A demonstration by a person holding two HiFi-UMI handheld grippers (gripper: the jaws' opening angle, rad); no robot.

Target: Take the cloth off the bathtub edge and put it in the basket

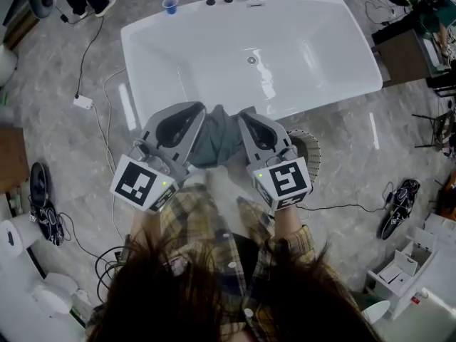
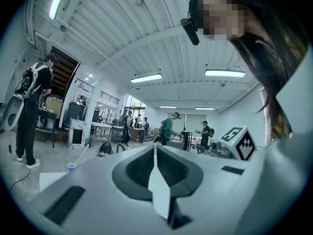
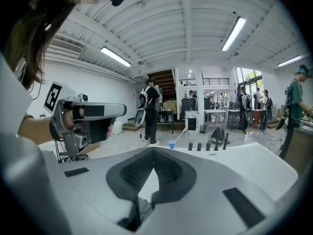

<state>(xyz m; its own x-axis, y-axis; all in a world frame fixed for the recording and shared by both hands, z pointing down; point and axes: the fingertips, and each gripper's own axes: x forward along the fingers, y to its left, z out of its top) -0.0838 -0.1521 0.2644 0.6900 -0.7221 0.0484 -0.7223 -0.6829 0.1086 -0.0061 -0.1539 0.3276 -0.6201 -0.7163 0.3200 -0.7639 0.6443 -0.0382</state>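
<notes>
Cloth, soft, grey, crumpled
Left gripper pinches its nine o'clock edge, right gripper its three o'clock edge.

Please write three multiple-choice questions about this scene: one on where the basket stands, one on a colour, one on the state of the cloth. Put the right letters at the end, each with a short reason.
1. Where is the basket, seen from the bathtub?
A. inside it
B. outside it, on the floor by the right gripper
C. on its far rim, by the taps

2. What colour is the small cup by the tub's far left corner?
A. red
B. blue
C. yellow

3. In what state is the cloth?
A. lying in the basket
B. spread over the tub's bottom
C. held between the left gripper and the right gripper

Answers:
1 B: the head view shows the basket on the floor, partly hidden behind the right gripper.
2 B: the cup is plainly blue.
3 C: the cloth hangs between the two shut grippers, outside the basket.
</notes>
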